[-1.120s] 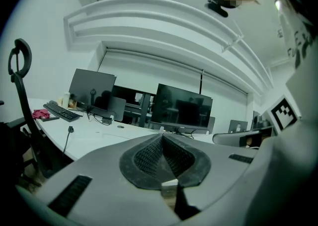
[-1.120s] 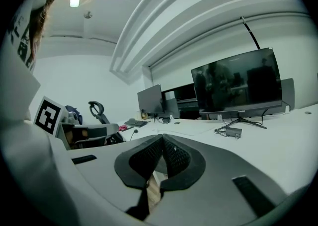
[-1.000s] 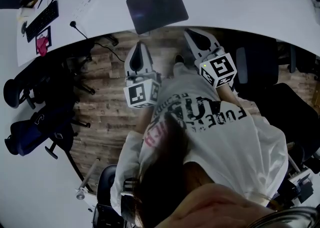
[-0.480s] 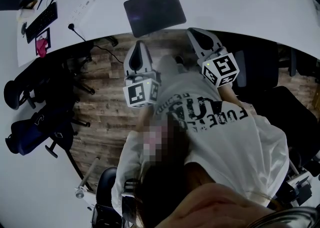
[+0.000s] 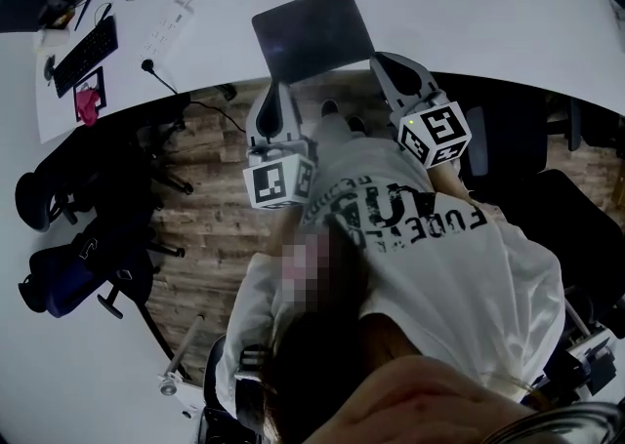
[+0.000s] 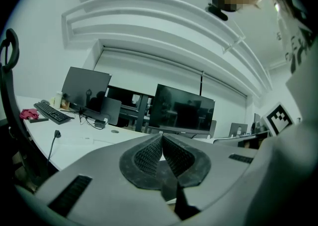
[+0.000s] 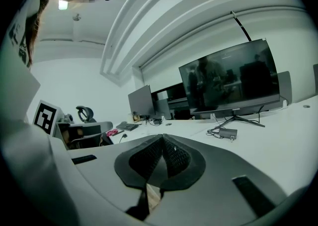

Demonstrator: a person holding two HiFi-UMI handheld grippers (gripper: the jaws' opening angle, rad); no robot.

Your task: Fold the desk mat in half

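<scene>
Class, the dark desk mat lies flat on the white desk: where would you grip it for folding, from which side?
Take the desk mat by its two near corners, coming level from the person's side. It lies thin and flat, and its near edge appears to reach the desk rim, giving access underneath.

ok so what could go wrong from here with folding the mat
1. The left gripper and right gripper are both shut and empty; reaching the desk mat like that, they may just shove it along the desk.
2. The mat lies flat and skewed to the desk's edge, so the fold may come out uneven.
</scene>
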